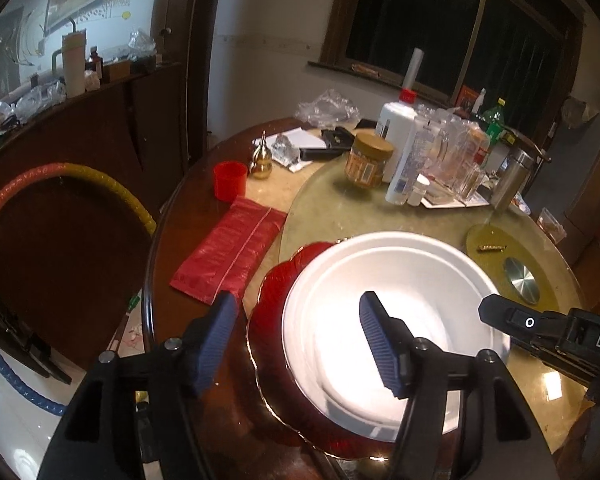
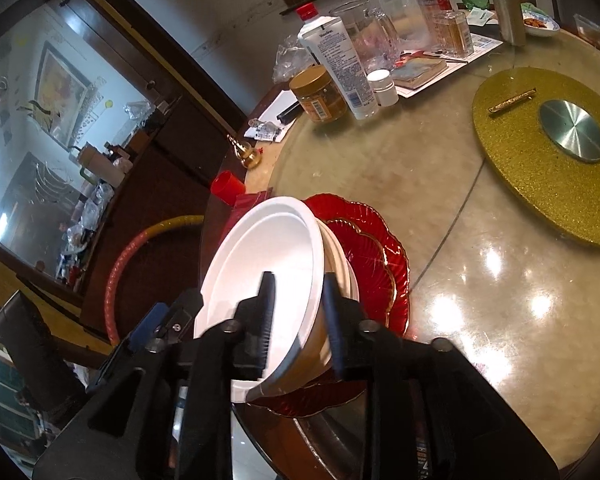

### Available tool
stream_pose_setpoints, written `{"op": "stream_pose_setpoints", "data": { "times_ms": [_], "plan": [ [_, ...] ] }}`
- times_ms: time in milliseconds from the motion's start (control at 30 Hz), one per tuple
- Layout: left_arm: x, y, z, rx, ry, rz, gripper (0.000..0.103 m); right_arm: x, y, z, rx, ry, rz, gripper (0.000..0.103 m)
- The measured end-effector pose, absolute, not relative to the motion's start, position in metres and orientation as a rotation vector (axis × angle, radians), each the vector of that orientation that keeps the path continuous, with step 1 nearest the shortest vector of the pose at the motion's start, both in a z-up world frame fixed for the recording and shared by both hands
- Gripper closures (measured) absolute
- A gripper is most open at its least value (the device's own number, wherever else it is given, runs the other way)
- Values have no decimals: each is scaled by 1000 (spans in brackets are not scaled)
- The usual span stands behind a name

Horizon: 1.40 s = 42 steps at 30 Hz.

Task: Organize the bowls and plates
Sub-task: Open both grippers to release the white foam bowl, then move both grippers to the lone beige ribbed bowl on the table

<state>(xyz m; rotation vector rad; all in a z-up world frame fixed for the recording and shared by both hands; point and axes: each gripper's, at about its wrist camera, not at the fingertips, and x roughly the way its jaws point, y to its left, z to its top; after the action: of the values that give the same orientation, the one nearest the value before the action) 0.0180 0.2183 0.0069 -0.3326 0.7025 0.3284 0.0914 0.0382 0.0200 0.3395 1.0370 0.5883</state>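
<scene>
Cluttered round table: white plastic bowl (image 2: pixel 260 264) nests on red scalloped glass plates (image 2: pixel 376 256); light, slick, take its rim; left gripper (image 1: pixel 300 340) apart, right gripper (image 2: pixel 298 320) loosely straddling the rim

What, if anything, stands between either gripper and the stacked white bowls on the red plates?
Nothing visible. The left gripper is open, straddling the near rim of the white bowls, which sit on the red plates. The right gripper straddles the opposite rim, pads apparently clear of it.
</scene>
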Motion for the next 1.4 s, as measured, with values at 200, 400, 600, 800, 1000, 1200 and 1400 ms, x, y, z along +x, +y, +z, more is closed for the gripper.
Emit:
{"op": "stream_pose_setpoints", "data": {
  "times_ms": [200, 400, 600, 800, 1000, 1200, 1400],
  "plan": [
    [6, 213, 22, -329, 601, 347, 37, 90, 21, 27, 398, 994, 586, 75],
    [-4, 192, 41, -268, 484, 331, 23, 83, -16, 31, 504, 900, 563, 48],
    [7, 158, 42, -175, 508, 286, 21, 84, -59, 19, 564, 902, 488, 37],
    [11, 124, 45, -122, 513, 215, 21, 74, -97, 17, 528, 871, 398, 31],
    [17, 86, 43, -79, 544, 120, 21, 57, -133, 17, 428, 829, 261, 31],
    [24, 48, 34, -46, 604, 18, 21, 41, -167, 9, 364, 831, 149, 31],
    [33, 17, 21, -43, 670, -63, 21, 25, -203, 1, 352, 838, 62, 31]
  ]
}}
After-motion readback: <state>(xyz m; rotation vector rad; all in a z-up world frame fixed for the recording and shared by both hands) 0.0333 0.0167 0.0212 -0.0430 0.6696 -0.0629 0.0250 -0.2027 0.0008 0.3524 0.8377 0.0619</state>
